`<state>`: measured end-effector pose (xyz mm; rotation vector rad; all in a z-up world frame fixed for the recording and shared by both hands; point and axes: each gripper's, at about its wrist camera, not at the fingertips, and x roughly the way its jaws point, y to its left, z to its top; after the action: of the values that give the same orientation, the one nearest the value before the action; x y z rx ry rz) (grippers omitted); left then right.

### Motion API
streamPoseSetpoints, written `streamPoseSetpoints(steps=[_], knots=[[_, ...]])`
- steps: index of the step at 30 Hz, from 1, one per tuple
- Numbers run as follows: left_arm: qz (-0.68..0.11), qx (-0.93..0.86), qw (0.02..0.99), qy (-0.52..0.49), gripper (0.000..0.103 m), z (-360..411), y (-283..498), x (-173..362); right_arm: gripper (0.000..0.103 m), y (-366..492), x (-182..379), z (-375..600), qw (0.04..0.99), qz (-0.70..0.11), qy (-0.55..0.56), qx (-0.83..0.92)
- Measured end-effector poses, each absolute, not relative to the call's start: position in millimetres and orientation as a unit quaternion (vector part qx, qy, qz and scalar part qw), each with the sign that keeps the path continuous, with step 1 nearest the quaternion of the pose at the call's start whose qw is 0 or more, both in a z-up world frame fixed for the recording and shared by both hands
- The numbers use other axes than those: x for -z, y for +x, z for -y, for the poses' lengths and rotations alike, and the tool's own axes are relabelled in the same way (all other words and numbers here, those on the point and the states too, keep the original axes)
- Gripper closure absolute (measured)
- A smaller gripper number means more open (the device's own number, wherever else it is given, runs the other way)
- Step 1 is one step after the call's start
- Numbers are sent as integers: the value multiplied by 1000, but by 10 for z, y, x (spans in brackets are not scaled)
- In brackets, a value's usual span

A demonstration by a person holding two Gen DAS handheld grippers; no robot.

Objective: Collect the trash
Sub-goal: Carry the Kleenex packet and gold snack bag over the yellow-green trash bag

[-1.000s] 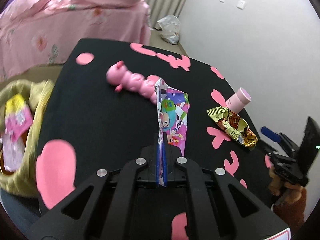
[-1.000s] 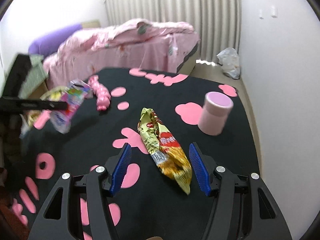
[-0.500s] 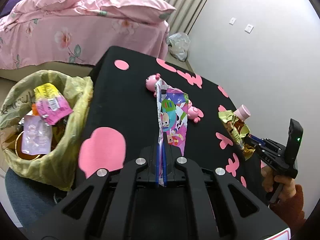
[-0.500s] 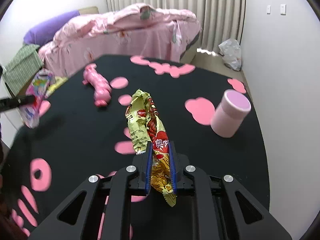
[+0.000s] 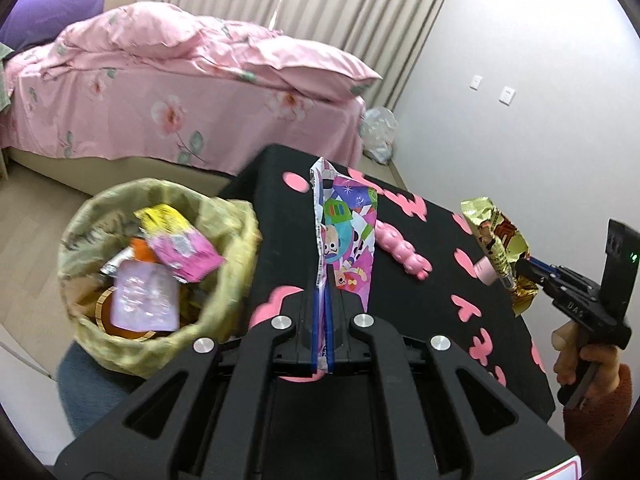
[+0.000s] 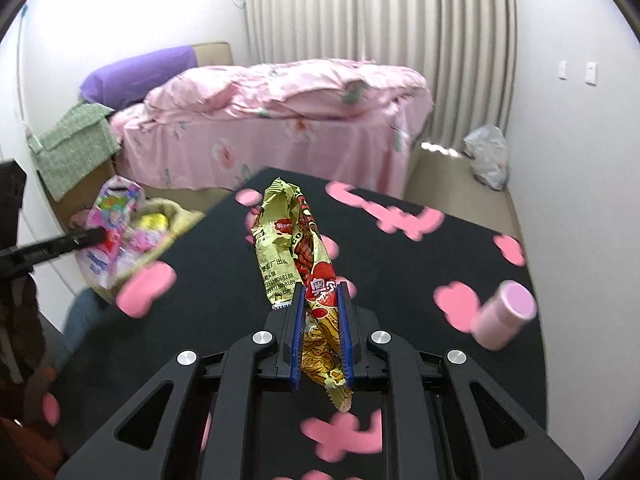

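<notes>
Though creased, gold wrapper [image 6: 298, 256] shows barcode digits "8068188".

The right gripper [image 6: 321, 336] fingers clamp a gold snack wrapper [image 6: 304, 256] (crumpled, upright) above the black table [image 6: 400, 256].

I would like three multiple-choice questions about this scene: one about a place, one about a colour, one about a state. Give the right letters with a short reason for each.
1. Where is the trash basket?
A. on the bed
B. beside the black table, lower than its top
C. on the table

2. What colour is the small cylinder container?
A. pink
B. green
C. blue

3. What is the state of the right gripper?
A. open and empty
B. shut on the gold snack wrapper
C. shut on the pink toy

Answers:
1 B: the basket stands next to the table edge.
2 A: its body and lid are pink.
3 B: the gold snack wrapper is pinched between the blue pads.
</notes>
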<state>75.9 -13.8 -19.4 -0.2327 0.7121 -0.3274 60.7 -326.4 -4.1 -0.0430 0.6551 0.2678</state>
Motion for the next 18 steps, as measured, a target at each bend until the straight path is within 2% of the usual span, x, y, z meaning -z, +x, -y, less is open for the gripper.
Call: streamPoseSetpoints(steps=[10, 18], knots=[[-322, 87, 933, -134, 101, -517, 782, 183, 88, 862, -220, 2247, 925, -315, -48, -205], [-319, 27, 929, -184, 101, -1098, 892, 270, 88, 1043, -199, 1502, 910, -318, -81, -253]])
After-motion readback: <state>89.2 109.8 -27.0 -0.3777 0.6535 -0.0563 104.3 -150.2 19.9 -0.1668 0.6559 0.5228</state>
